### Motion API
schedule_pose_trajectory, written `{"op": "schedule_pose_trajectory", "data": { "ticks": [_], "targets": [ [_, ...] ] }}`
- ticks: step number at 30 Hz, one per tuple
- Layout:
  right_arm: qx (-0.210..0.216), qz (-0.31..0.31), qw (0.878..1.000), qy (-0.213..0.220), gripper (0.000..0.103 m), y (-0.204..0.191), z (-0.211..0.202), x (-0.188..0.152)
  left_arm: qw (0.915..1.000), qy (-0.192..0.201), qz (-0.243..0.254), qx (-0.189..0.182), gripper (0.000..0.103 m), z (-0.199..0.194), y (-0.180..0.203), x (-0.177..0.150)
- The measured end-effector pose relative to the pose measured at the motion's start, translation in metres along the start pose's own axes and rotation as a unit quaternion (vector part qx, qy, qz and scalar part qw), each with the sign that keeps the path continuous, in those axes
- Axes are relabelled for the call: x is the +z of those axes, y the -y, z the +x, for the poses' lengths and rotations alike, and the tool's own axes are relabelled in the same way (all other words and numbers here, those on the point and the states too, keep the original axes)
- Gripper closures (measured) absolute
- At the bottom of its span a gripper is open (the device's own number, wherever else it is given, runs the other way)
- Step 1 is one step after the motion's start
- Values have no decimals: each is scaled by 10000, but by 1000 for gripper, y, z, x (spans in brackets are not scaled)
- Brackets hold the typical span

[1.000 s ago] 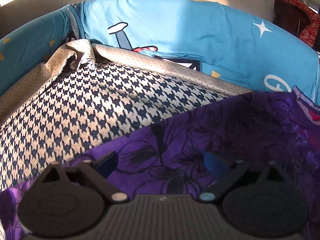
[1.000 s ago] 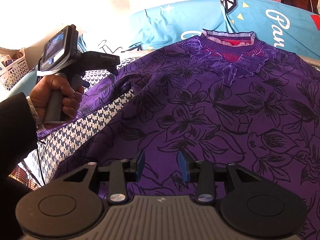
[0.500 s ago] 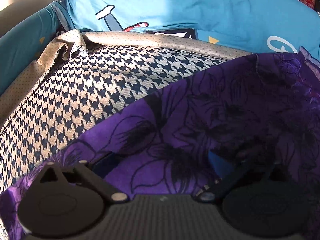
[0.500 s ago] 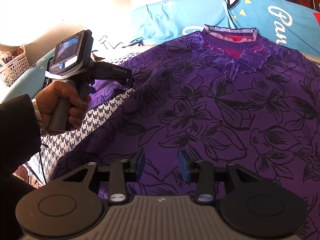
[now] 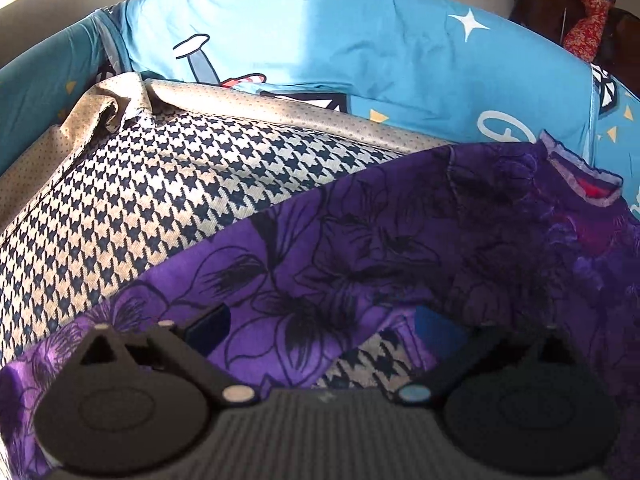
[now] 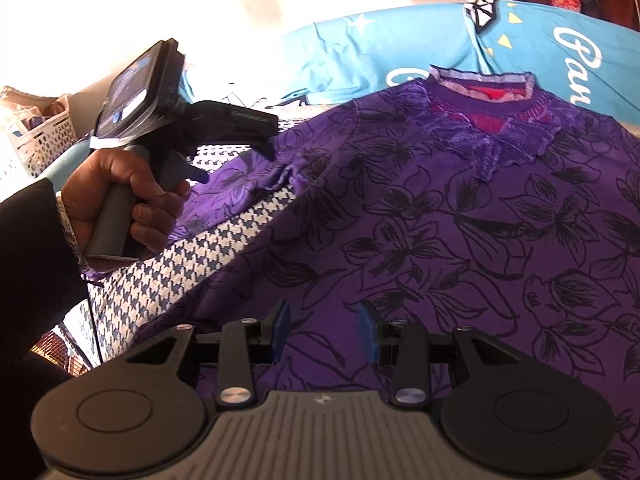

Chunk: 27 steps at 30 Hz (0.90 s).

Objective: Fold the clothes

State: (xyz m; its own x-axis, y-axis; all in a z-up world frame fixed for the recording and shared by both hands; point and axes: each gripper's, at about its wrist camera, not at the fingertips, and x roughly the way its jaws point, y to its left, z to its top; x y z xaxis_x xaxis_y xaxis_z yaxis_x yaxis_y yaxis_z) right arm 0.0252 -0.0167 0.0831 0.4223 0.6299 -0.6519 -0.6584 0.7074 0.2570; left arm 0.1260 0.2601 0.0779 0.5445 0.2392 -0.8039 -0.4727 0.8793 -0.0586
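In the left wrist view, the left gripper (image 5: 322,330) hangs with its jaws spread wide over the edge of a purple floral top (image 5: 400,248); cloth lies in the gap, but neither blue pad presses on it, and a patch of houndstooth cloth (image 5: 152,200) shows just below that edge, close to the gripper body. The top lies spread flat on the houndstooth cloth, its hem-side edge running diagonally across it and its neckline (image 5: 584,184) at the far right end. Beyond the houndstooth cloth sits a tan dotted fabric (image 5: 280,108), bunched at its far left corner, and beyond that a blue cartoon-print sheet (image 5: 360,48). A red patterned cloth (image 5: 580,20) hangs past the sheet's far right corner. In the right wrist view, the right gripper (image 6: 324,330) hovers over the near part of the purple floral top with its jaws partly parted; whether its pads touch the fabric cannot be told, and nothing is pinched between them. The top's lace-trimmed neckline lies at its far end, against the blue sheet. To the left of the top, the person's left hand (image 6: 120,196), in a dark sleeve (image 6: 32,248), clasps the handle of the left gripper, whose tips reach the top's left sleeve (image 6: 240,188). A white perforated basket (image 6: 40,140) stands further left of the top.
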Motion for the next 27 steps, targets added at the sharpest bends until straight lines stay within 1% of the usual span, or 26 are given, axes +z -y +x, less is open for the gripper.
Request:
{"op": "schedule_pose_trajectory", "data": {
  "ticks": [6, 9, 11, 13, 15, 17, 19, 22, 24, 26, 27],
  "targets": [
    [293, -278, 9984, 388, 66, -19, 8, 6, 9999, -146, -24, 12, 1, 11, 1, 0],
    [412, -431, 9973, 427, 66, -30, 19, 12, 9992, -296, -258, -67, 1, 18, -9, 5],
    [479, -571, 9962, 446, 67, -38, 26, 16, 9985, -366, -401, -54, 1, 21, -16, 8],
    [538, -706, 9950, 457, 67, -46, 34, 18, 9979, -426, -484, -45, 1, 23, -21, 10],
    [683, -740, 9940, 421, 67, -52, 43, 22, 9973, -493, -548, -27, 1, 25, -25, 11],
    [751, -921, 9920, 423, 68, -60, 52, 24, 9966, -542, -622, -66, 1, 28, -29, 13],
    [701, -1189, 9894, 451, 68, -68, 63, 26, 9961, -545, -686, -90, 1, 28, -31, 15],
    [607, -1321, 9886, 392, 68, -72, 81, 28, 9961, -550, -687, -107, 1, 27, -32, 16],
    [315, -1360, 9898, 266, 68, -70, 95, 29, 9964, -558, -639, -72, 1, 28, -31, 16],
    [-86, -1324, 9911, 74, 69, -62, 105, 29, 9966, -584, -573, -30, 1, 29, -29, 16],
    [-144, -1146, 9933, -17, 70, -56, 106, 29, 9966, -588, -576, -27, 1, 29, -29, 16]
  ]
}}
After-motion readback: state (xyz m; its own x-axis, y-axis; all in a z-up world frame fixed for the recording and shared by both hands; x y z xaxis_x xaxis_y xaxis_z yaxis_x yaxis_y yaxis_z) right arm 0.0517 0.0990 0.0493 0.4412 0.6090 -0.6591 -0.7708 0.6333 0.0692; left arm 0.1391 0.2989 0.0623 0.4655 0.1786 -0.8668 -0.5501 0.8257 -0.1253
